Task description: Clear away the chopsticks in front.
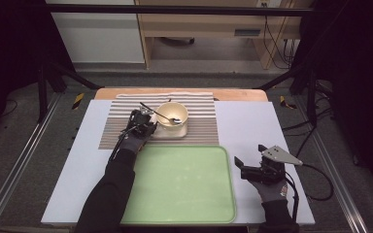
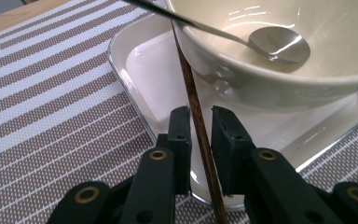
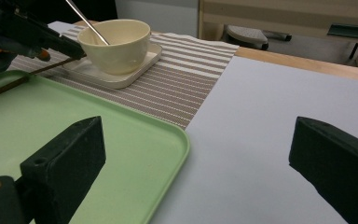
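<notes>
A cream bowl (image 1: pixel 172 112) (image 2: pixel 261 88) (image 3: pixel 121 44) stands on a white square plate (image 1: pixel 173 133) (image 2: pixel 144 70), and a metal spoon (image 1: pixel 169 118) (image 2: pixel 275 44) rests inside it with its handle leaning over the rim. A thin brown chopstick (image 2: pixel 191 88) (image 3: pixel 51 65) lies across the plate's edge beside the bowl. My left gripper (image 1: pixel 149 127) (image 2: pixel 200 116) is low at the plate's left side, jaws narrowly apart around the chopstick, with a gap still showing on each side of it. At the table's right, my right gripper (image 1: pixel 250 154) (image 3: pixel 196 130) stands wide open with nothing between its jaws.
A pale green tray (image 1: pixel 184 184) (image 3: pixel 74 121) lies in front of the plate. The plate sits on a brown-and-white striped mat (image 1: pixel 204 121) (image 2: pixel 51 93). Both rest on a white board (image 1: pixel 252 126) (image 3: pixel 270 116) over a wooden table.
</notes>
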Motion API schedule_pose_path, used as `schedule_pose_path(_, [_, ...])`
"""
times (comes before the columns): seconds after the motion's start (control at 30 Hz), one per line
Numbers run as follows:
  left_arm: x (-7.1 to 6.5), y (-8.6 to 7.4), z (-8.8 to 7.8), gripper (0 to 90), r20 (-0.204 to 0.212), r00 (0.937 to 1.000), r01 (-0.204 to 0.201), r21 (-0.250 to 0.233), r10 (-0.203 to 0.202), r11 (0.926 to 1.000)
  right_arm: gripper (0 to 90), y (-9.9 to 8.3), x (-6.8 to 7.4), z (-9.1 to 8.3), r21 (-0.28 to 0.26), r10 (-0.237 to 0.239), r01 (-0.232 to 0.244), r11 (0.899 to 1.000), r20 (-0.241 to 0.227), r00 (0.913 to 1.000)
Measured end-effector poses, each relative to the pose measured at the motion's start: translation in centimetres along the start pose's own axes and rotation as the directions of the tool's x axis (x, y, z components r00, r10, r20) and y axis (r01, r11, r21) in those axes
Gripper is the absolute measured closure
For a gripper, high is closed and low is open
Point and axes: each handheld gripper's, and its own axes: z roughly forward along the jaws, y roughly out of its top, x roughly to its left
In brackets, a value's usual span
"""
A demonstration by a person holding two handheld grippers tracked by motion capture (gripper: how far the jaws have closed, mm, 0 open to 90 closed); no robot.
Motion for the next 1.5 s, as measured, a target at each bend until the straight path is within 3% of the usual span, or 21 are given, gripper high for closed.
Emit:
schedule_pose_path(0.2, [0.0, 0.1, 0.4, 82.2, 0.008, 0.9997, 0.021, 0.004, -0.021, 0.9998, 4.0, 0.0, -0.1, 0.0, -0.001, -0.002, 0.002, 1.000, 0.001, 1.0000])
schedule_pose_path(0.6, [0.3, 0.0, 0.0, 85.0, -0.020, 0.9976, 0.067, 0.013, -0.067, 0.9976, 4.1, 0.0, -0.1, 0.0, 0.000, 0.000, 0.000, 1.000, -0.002, 1.0000])
schedule_pose_path(1.0, [0.7, -0.3, -2.5, 85.0, -0.046, 0.9951, 0.086, -0.017, -0.087, 0.9961, 4.1, 0.0, -0.1, 0.0, -0.002, -0.001, 0.001, 1.000, 0.001, 1.0000])
schedule_pose_path(1.5, [2.3, -3.2, -6.5, 85.0, -0.090, 0.9874, 0.126, -0.053, -0.130, 0.9907, 3.9, 0.1, -0.1, -0.1, -0.006, 0.000, 0.000, 1.000, 0.004, 1.0000])
